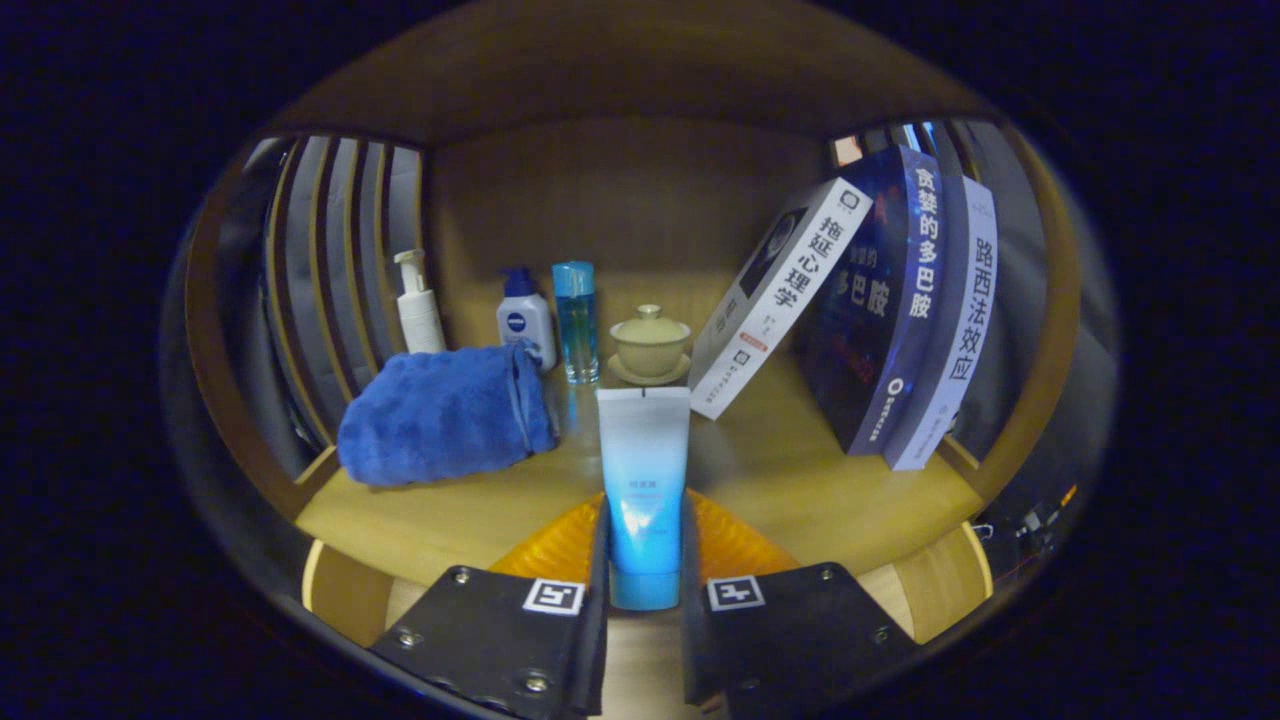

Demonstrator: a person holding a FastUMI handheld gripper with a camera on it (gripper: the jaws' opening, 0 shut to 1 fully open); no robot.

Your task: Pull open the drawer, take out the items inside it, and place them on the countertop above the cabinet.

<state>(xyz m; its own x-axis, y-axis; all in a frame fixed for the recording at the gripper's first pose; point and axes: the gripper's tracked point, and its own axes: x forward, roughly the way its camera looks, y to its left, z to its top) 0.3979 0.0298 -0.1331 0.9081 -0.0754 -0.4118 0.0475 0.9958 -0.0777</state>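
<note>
My gripper is shut on a blue-and-white squeeze tube, which stands upright between my fingers with its cap end down and its flat crimped end up. Both fingers press its sides. The tube is held just over the front part of the wooden countertop, inside a wooden shelf bay. I cannot tell whether the tube's cap touches the wood.
On the countertop beyond the tube: a folded blue towel, a white pump bottle, a small white-and-blue bottle, a tall clear blue bottle, a lidded tea cup on a saucer, and three leaning books. Slatted side walls flank the bay.
</note>
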